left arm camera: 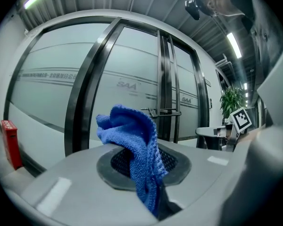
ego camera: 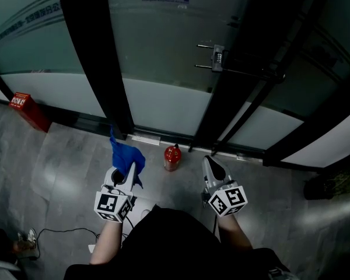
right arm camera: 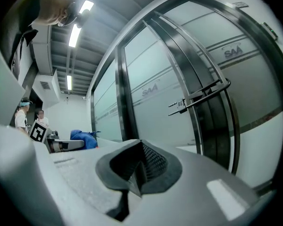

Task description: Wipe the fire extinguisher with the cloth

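A small red fire extinguisher [ego camera: 172, 157] stands on the grey floor in front of a glass door, between my two grippers. My left gripper [ego camera: 121, 167] is shut on a blue cloth [ego camera: 126, 158], which bunches above the jaws and hangs down; the cloth [left arm camera: 134, 147] fills the middle of the left gripper view. My right gripper [ego camera: 213, 169] is held to the right of the extinguisher, jaws shut with nothing between them [right arm camera: 137, 173]. Neither gripper touches the extinguisher. In the right gripper view the left gripper and the cloth [right arm camera: 82, 138] show at the left.
Frosted glass doors with dark frames [ego camera: 99, 57] and a metal door handle [ego camera: 219, 57] stand straight ahead. A red box [ego camera: 28, 109] sits on the floor at the left. A cable [ego camera: 64, 233] lies near the person's feet. A potted plant [left arm camera: 232, 100] stands far right.
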Tool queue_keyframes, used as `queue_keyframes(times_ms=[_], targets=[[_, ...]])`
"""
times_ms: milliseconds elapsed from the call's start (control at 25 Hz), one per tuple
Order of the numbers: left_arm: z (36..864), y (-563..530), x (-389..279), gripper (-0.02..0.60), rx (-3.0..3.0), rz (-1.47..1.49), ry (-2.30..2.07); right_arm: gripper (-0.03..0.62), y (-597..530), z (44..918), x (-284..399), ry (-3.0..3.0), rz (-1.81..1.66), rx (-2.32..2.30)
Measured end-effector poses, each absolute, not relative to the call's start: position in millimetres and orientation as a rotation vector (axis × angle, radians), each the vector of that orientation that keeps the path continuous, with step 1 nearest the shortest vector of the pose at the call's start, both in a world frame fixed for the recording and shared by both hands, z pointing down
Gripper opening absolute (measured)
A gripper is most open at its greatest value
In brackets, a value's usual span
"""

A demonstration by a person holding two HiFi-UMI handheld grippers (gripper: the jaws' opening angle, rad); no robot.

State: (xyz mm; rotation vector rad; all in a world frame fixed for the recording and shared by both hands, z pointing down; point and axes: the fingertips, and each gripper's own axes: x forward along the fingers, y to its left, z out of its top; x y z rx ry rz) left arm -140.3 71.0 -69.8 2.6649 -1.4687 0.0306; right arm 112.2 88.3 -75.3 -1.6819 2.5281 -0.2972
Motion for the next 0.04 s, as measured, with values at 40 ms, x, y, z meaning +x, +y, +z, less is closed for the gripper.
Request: queue_keyframes(times_ms=[40], targets=[[-70.5, 70.6, -138.6, 0.066, 2.669, 0.032, -1.473, 0.003, 88.3, -74.6, 114.3, 2.522, -0.301, -1.687]])
